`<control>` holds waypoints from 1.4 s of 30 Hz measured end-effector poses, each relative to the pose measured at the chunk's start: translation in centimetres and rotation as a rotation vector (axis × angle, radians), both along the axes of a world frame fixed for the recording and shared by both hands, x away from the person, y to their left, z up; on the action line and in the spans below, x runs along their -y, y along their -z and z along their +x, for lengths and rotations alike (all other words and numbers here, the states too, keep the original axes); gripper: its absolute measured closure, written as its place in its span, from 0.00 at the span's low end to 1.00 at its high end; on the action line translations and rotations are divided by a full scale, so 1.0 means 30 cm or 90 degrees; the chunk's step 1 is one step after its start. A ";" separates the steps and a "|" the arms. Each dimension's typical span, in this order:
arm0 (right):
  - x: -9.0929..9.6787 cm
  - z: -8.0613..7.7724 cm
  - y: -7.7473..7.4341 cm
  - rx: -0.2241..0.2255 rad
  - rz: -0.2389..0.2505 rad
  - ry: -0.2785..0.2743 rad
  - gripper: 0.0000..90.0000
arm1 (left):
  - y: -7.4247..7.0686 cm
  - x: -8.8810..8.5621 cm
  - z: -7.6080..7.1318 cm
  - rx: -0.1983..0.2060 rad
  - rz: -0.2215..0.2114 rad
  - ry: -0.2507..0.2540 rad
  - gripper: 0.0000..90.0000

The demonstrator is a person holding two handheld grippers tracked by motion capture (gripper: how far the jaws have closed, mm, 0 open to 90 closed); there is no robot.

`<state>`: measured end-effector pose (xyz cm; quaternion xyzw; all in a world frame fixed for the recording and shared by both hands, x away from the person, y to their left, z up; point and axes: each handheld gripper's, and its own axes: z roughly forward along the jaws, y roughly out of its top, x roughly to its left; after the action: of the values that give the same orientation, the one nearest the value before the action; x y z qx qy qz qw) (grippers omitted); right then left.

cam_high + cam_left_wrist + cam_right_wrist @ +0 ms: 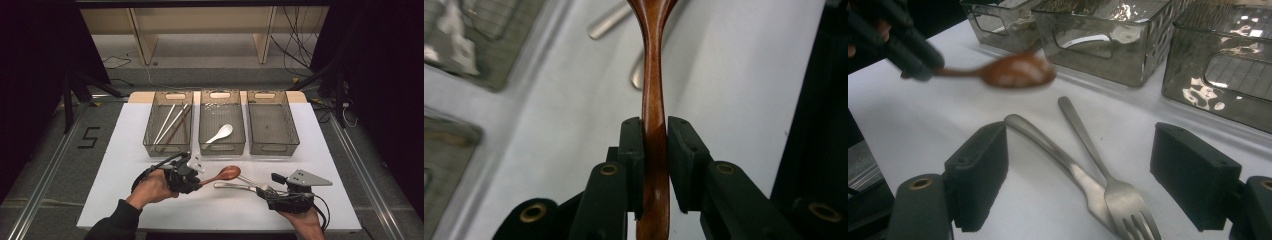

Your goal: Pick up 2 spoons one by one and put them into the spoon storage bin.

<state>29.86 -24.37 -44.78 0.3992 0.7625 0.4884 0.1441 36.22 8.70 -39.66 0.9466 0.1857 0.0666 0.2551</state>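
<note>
The wooden spoon (226,174) is up off the white table (125,165), a little in front of the middle bin (222,146). The left gripper (199,181) holds it by the thin handle, with both black pads pressed tight on the wood, as the left gripper view shows close up. The round brown bowl of the spoon points toward the middle bin.

So the picking up looks done. What seems left for this spoon is the trip to a bin and the letting go. The middle bin already has a white spoon (220,133) lying in it, so that is probably where the wooden one belongs.

The left bin (167,148), beside the middle bin, holds some long thin chopsticks (170,125). The right bin (273,148), on the other side of the middle bin, has nothing in it that I can see.

In front of the middle bin, toward the person, two metal forks (1088,165) lie crossed on the table. They look like they are waiting to be sorted. The right gripper (1098,185) sits low over them with its jaws wide apart, one on each side of the forks, not squeezing anything.

I think the job is about half done: some things are in bins, one spoon is on its way, and two forks are left.
</note>
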 end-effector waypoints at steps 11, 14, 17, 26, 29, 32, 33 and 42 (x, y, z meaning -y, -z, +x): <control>0.004 0.002 0.000 0.002 0.001 -0.001 0.27 | -0.088 0.012 0.177 0.026 -0.066 -0.096 0.86; 0.005 0.002 0.000 0.001 0.001 0.000 0.27 | -0.101 0.022 0.220 0.030 -0.085 -0.116 0.86; 0.005 0.002 0.000 0.002 0.001 -0.001 0.27 | -0.106 0.036 0.262 0.031 -0.090 -0.132 0.86; 0.005 0.002 0.000 0.002 0.003 -0.002 0.27 | -0.103 0.076 0.380 0.021 -0.110 -0.172 0.86; 0.007 0.002 0.001 0.002 0.004 0.000 0.27 | -0.103 0.082 0.407 0.025 -0.121 -0.190 0.86; 0.007 0.002 0.001 0.002 0.004 -0.001 0.27 | -0.100 0.089 0.430 0.026 -0.121 -0.200 0.86; 0.007 0.002 0.001 0.001 0.004 -0.001 0.27 | -0.096 0.094 0.437 0.026 -0.123 -0.203 0.86; 0.008 0.002 0.001 0.001 0.005 -0.001 0.27 | -0.060 0.127 0.494 0.020 -0.110 -0.238 0.86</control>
<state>29.93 -24.60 -44.79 0.3989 0.7607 0.4918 0.1425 51.04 4.89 -37.86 0.8692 0.3589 0.1110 0.3214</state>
